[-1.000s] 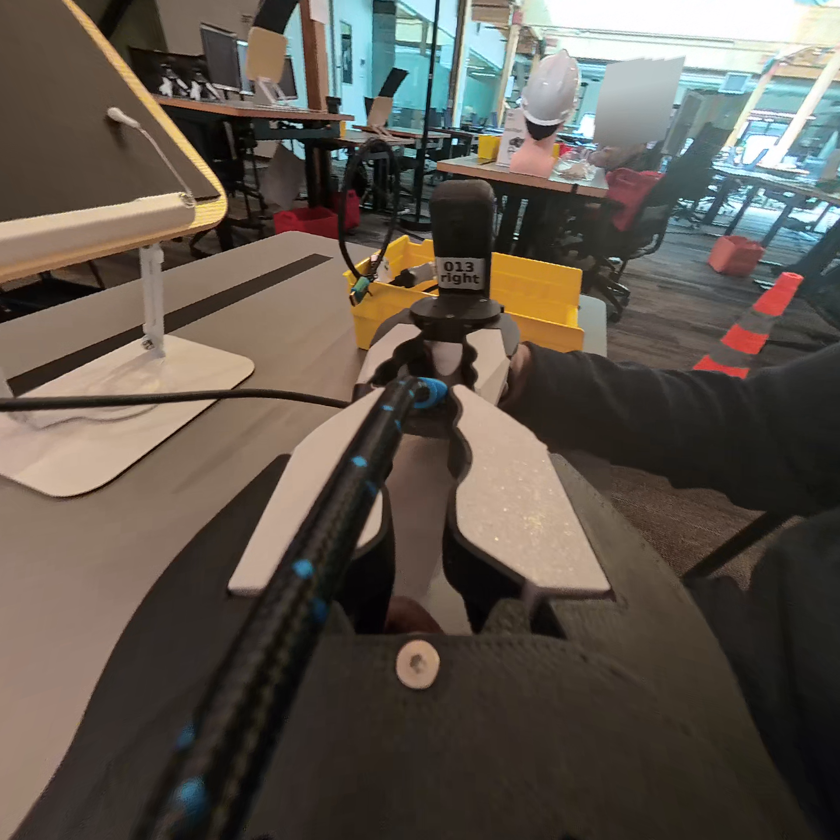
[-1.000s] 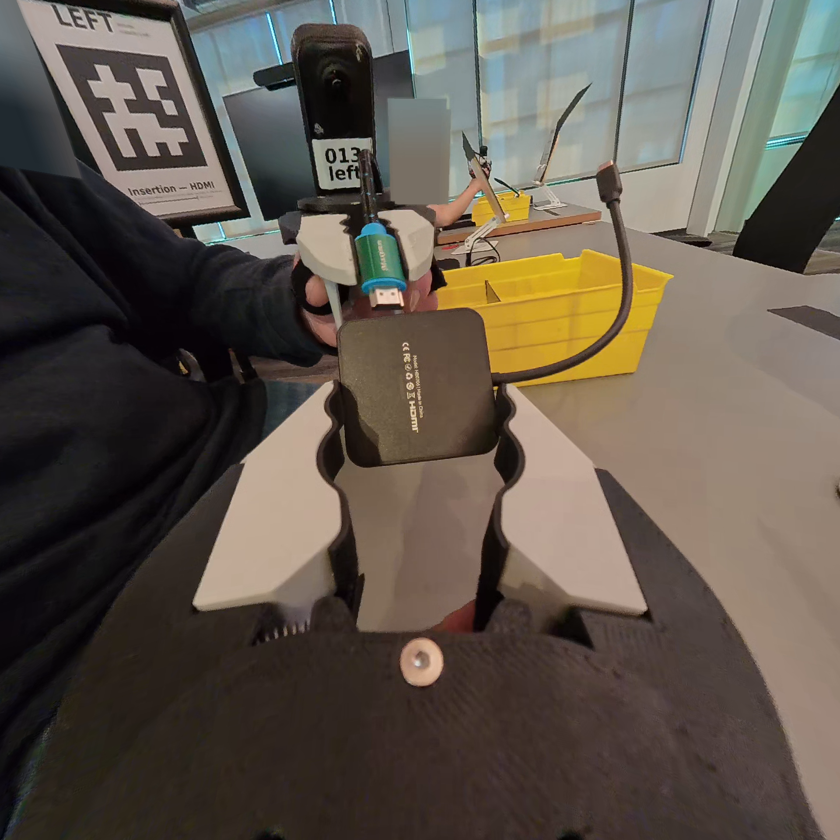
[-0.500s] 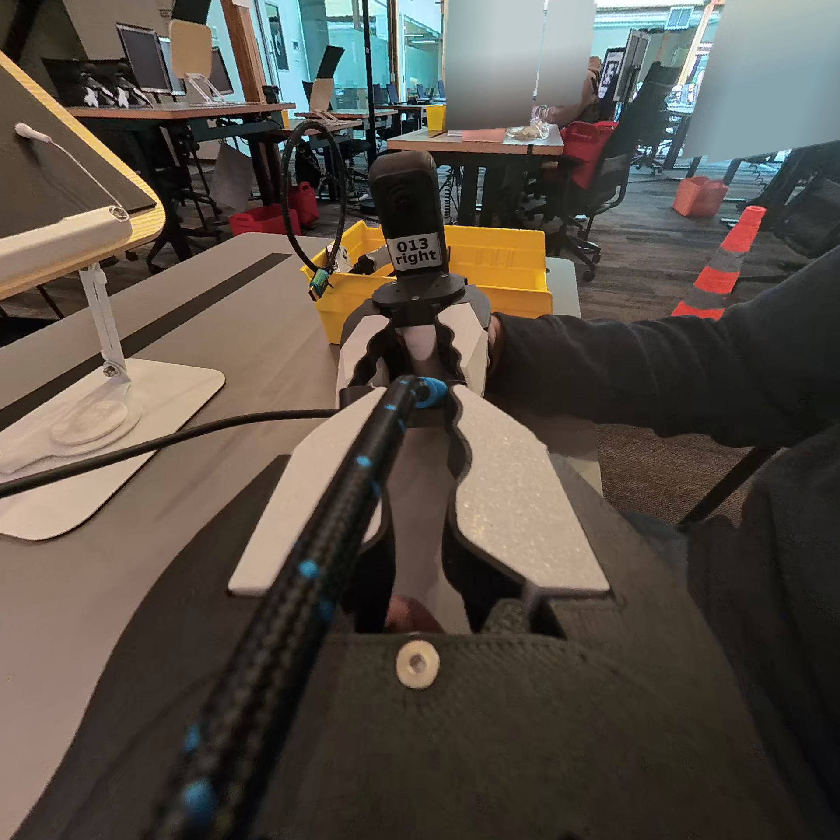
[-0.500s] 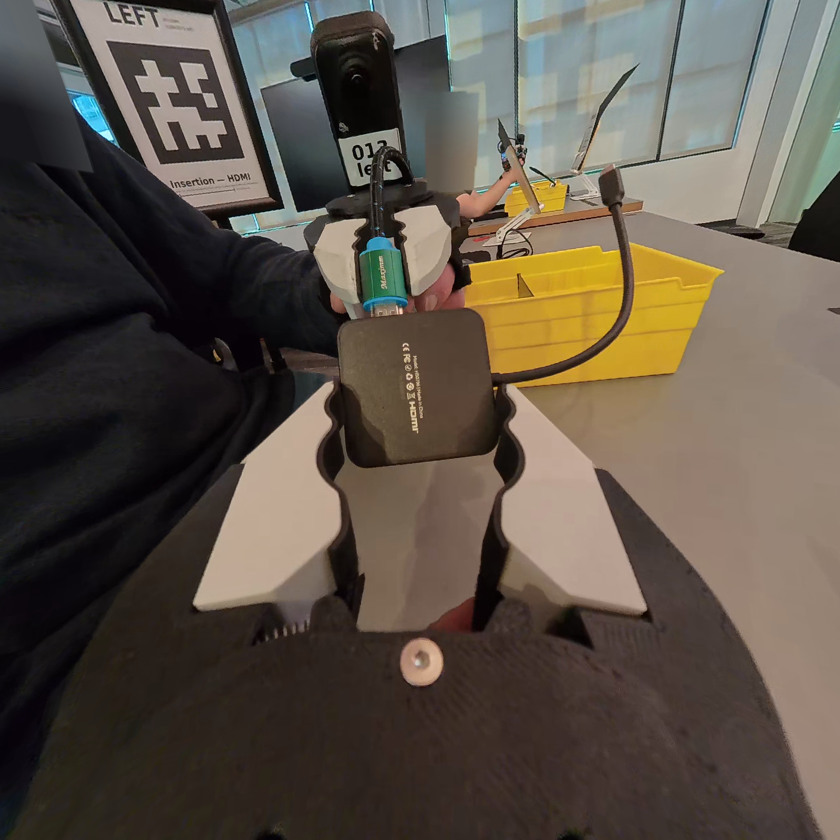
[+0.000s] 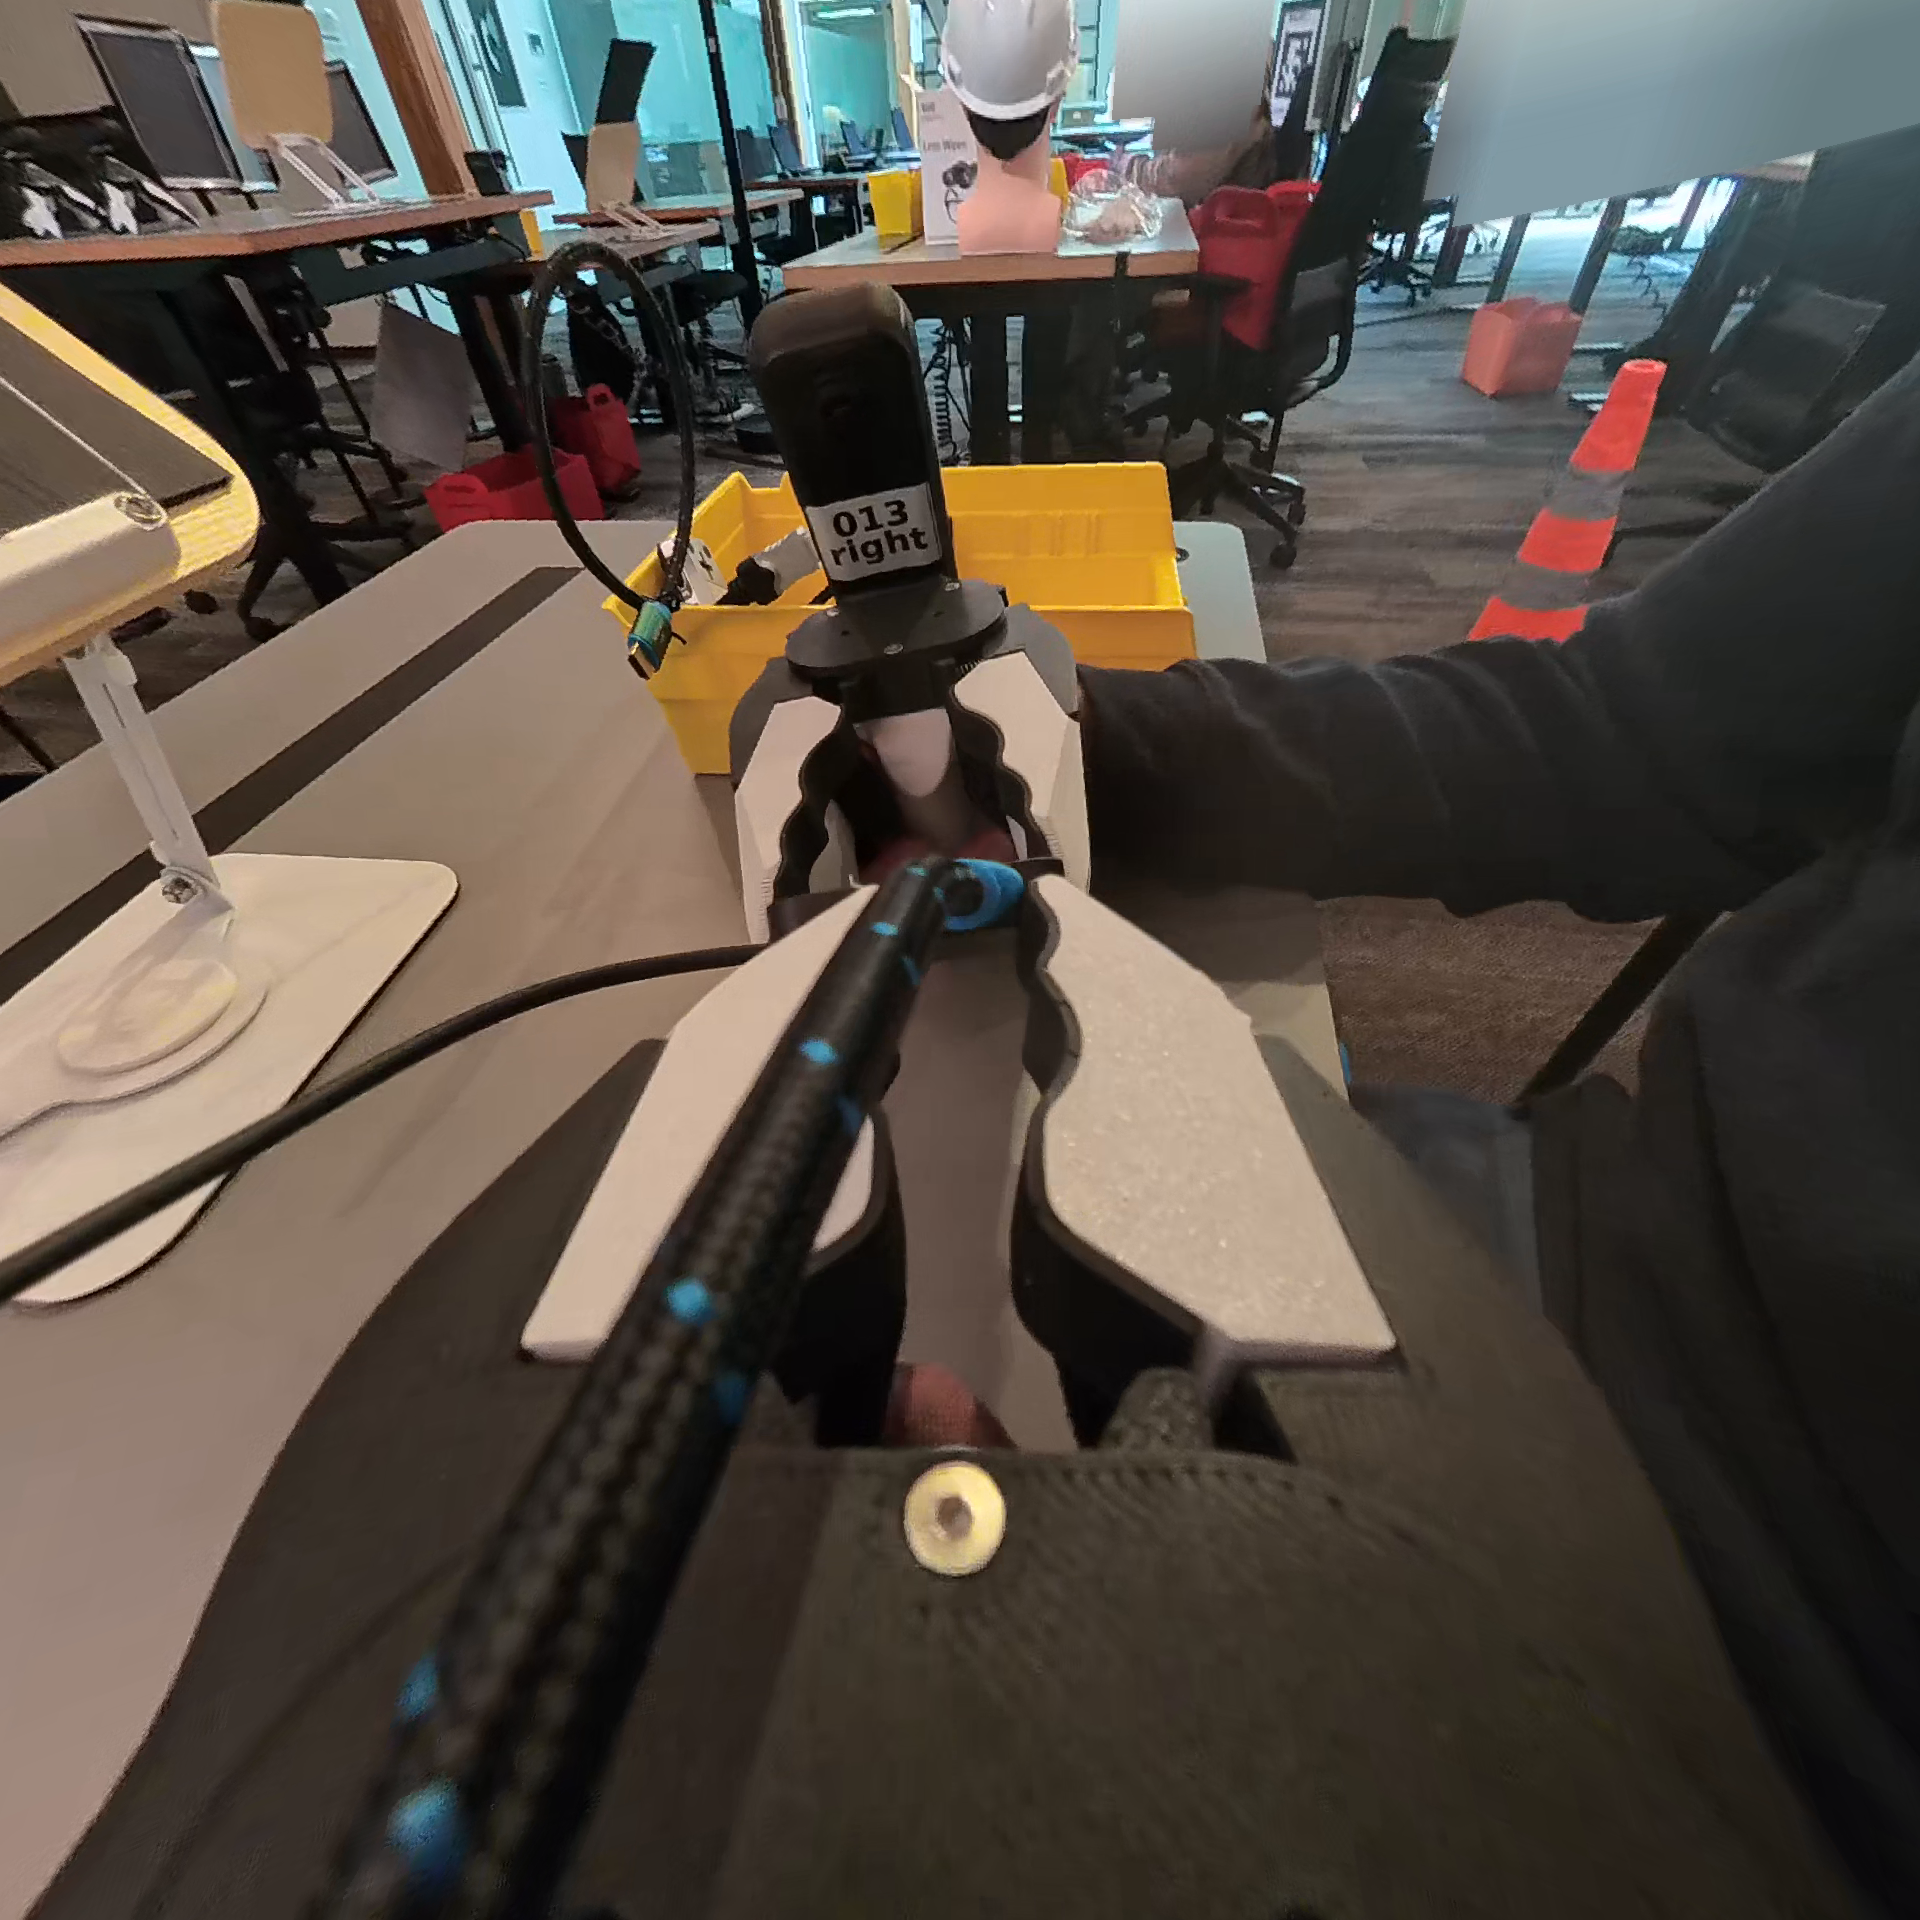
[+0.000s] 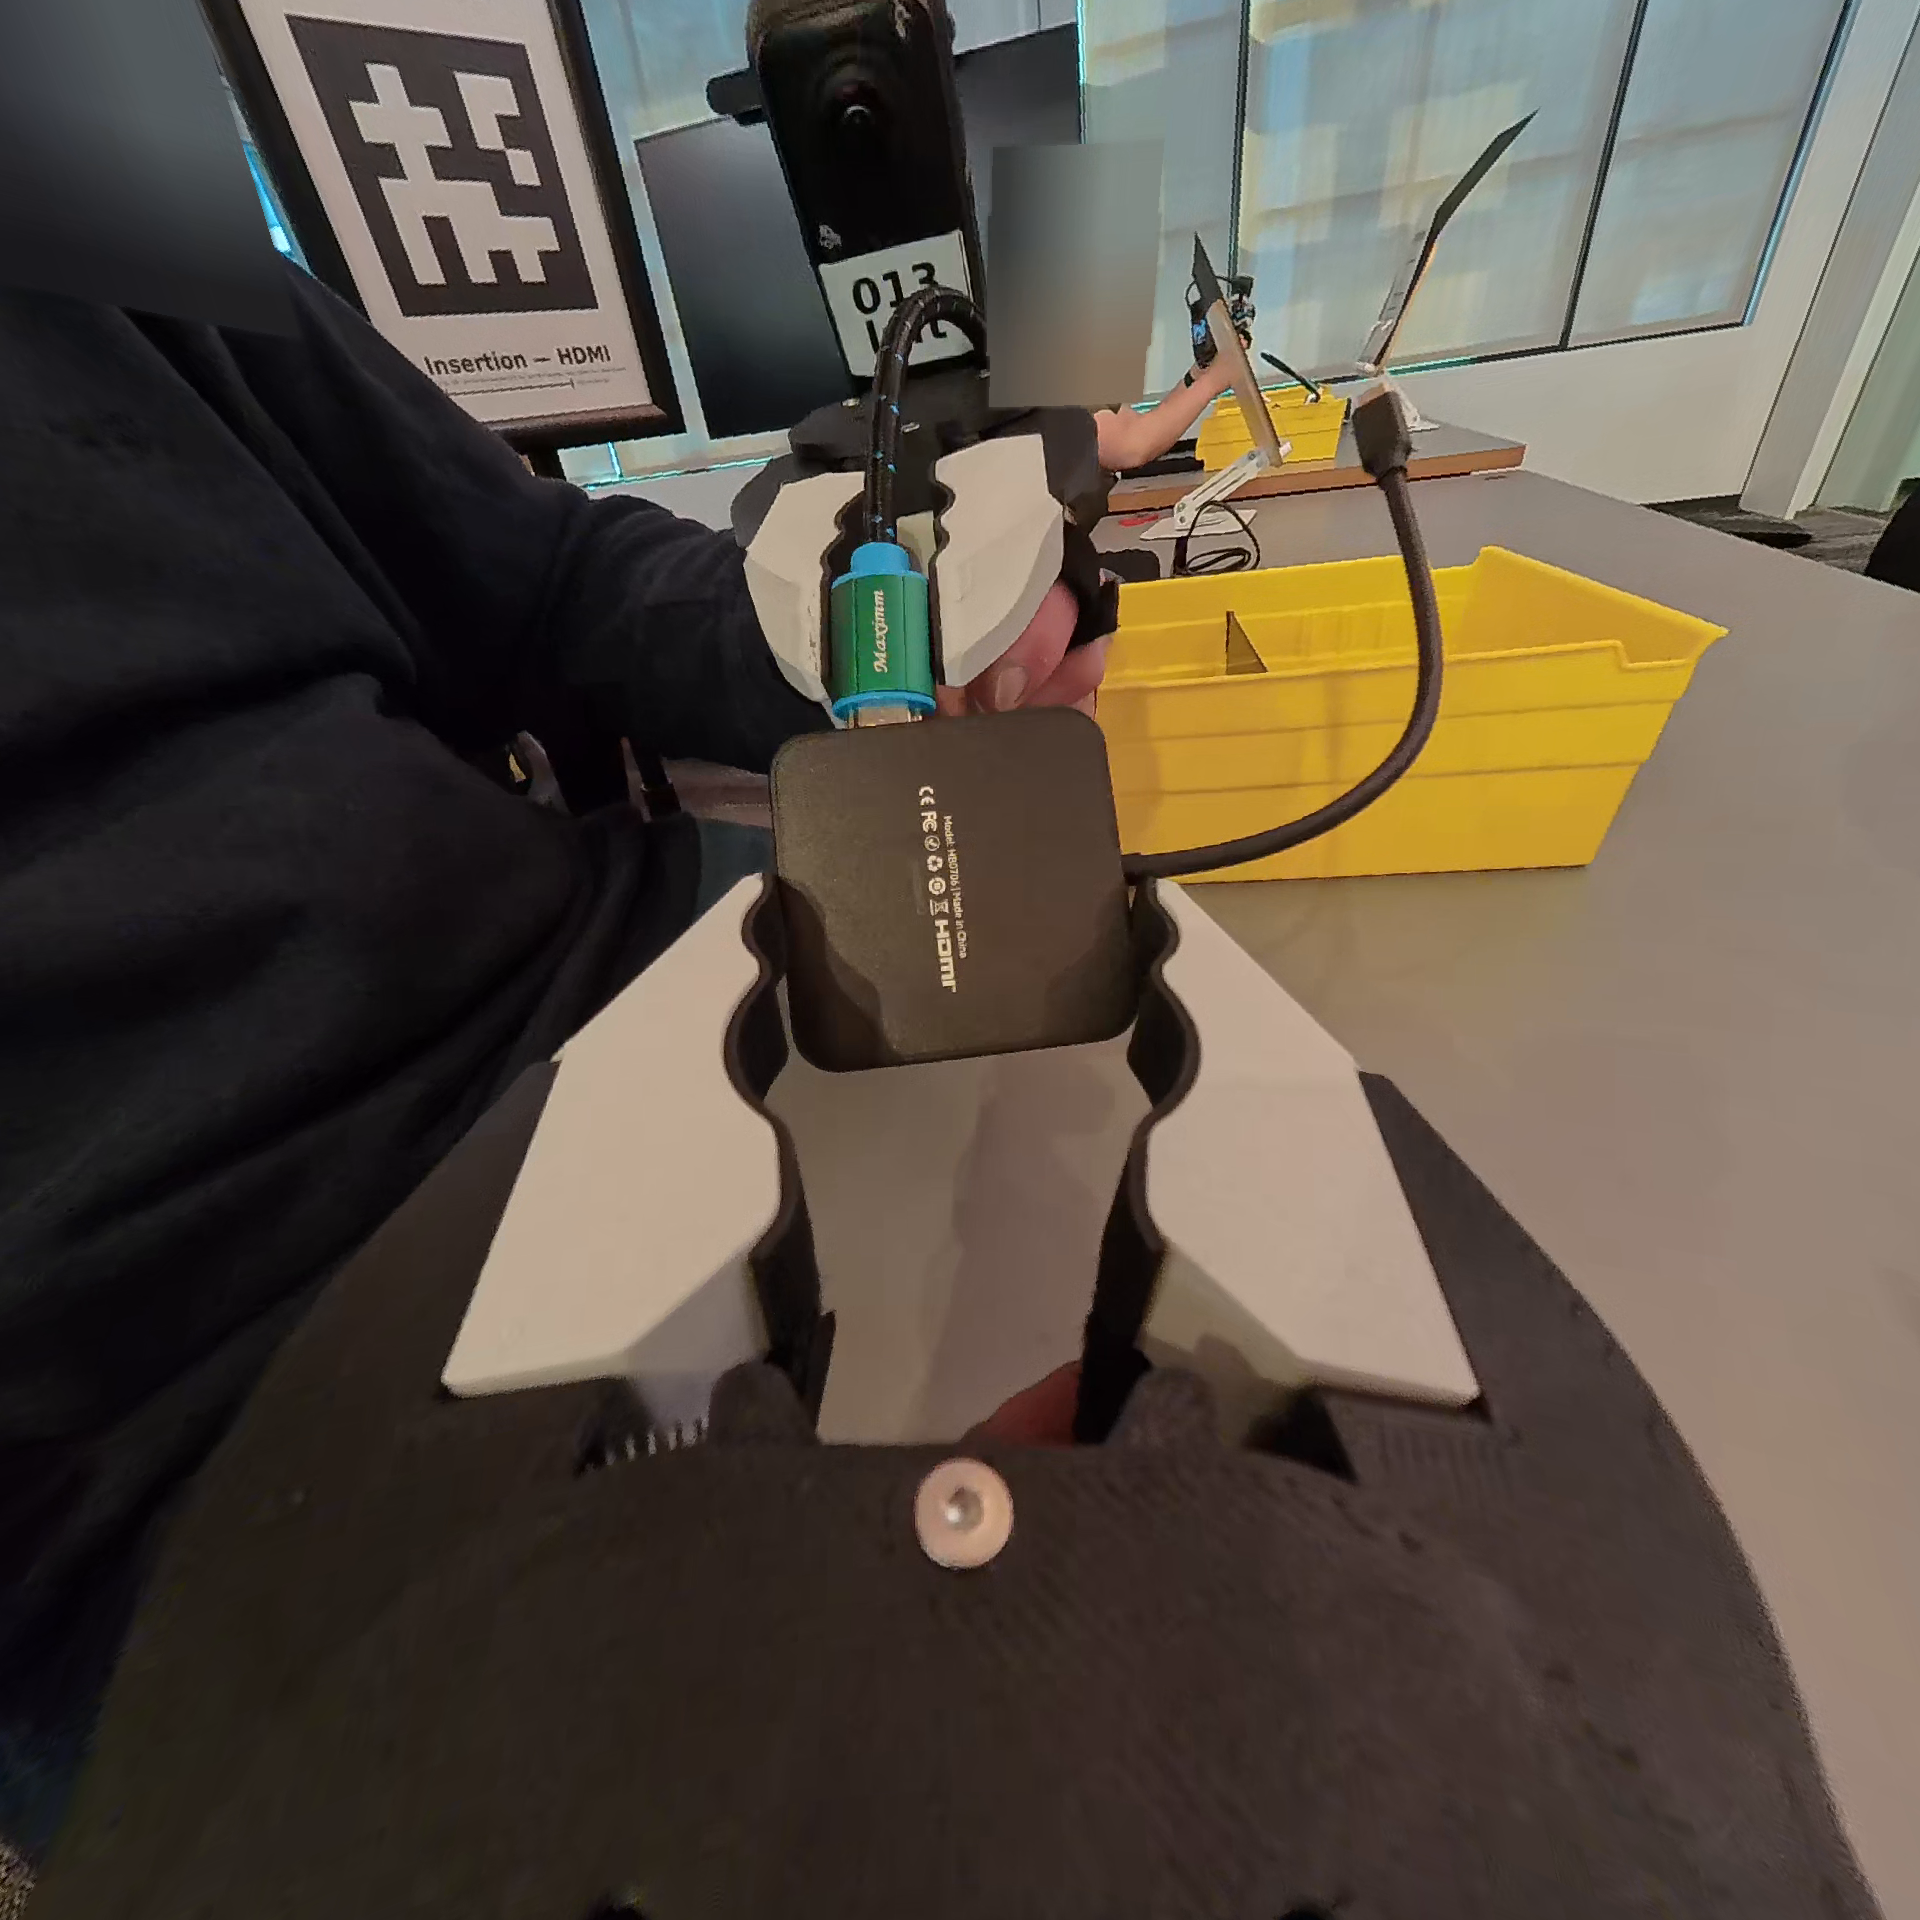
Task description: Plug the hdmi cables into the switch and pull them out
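Since the frame a second ago, the green HDMI plug [image 6: 878, 649] has closed the gap to the black HDMI switch [image 6: 951, 894]; its metal tip now sits at the switch's far edge, seating depth not discernible. Left gripper [image 6: 894, 613] is clenched on the plug, braided black-and-blue cable [image 5: 727, 1226] trailing back over its fingers. Right gripper [image 6: 951, 935] grips the switch by its two side edges, held above the grey table [image 6: 1558, 1091]. Switch's own black pigtail lead [image 6: 1423, 665] arcs upward on the right of the switch. Yellow bin [image 6: 1455, 727] stands on the table behind the switch, well apart from it.
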### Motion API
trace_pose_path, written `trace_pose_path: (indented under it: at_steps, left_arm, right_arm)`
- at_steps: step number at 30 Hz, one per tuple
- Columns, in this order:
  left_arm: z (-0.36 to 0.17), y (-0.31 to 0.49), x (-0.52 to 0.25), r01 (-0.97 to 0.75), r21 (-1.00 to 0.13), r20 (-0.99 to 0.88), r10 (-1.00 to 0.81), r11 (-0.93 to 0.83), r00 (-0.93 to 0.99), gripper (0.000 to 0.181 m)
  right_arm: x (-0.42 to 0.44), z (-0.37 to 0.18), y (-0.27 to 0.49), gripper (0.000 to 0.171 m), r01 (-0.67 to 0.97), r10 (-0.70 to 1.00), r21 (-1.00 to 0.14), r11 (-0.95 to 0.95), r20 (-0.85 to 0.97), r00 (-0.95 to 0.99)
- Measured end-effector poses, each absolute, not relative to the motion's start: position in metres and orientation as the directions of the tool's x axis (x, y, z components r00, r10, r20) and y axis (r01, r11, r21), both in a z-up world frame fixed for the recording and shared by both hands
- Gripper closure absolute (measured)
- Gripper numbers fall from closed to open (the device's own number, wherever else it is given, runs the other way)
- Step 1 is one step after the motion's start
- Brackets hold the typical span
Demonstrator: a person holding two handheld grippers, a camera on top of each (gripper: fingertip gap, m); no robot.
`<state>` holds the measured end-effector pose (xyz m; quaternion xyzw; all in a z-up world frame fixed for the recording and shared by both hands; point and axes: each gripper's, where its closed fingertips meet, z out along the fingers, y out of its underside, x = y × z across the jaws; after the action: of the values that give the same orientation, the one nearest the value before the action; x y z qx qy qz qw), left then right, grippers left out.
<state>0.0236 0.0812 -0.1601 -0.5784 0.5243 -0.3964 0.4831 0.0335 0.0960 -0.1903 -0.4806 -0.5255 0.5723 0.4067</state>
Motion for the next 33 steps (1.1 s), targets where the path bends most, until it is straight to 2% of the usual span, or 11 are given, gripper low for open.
trace_pose_path:
  at_steps: [6, 18, 21, 26, 30, 33]
  left_arm:
    - [-0.164, 0.081, 0.023, -0.263, -0.964, -0.083, -0.988, 0.046, 0.133, 0.161]
    - [-0.165, 0.085, 0.025, -0.179, -0.983, -0.061, -0.981, 0.028, 0.184, 0.161]
    - [-0.169, 0.086, 0.025, -0.213, -0.976, -0.083, -0.979, 0.042, 0.187, 0.161]
    - [-0.159, 0.099, 0.022, -0.172, -0.985, -0.036, -0.965, -0.010, 0.259, 0.160]
    - [-0.145, 0.112, 0.013, -0.146, -0.989, -0.038, -0.930, -0.018, 0.366, 0.132]
    - [-0.137, 0.119, 0.005, -0.129, -0.992, -0.047, -0.896, -0.011, 0.441, 0.128]
  right_arm:
    - [0.032, -0.193, 0.097, 0.107, 0.062, 0.975, -0.993, -0.104, -0.114, -0.192]
    - [0.031, -0.190, 0.101, 0.107, 0.049, 0.977, -0.991, -0.122, -0.128, -0.169]
    - [0.031, -0.193, 0.102, 0.107, 0.060, 0.980, -0.991, -0.116, -0.124, -0.159]
    - [0.030, -0.183, 0.114, 0.107, 0.010, 0.990, -0.992, -0.122, -0.123, -0.074]
    - [0.037, -0.167, 0.127, 0.107, -0.038, 0.991, -0.992, -0.118, -0.120, 0.067]
    - [0.051, -0.152, 0.138, 0.106, -0.040, 0.971, -0.993, -0.109, -0.115, 0.208]
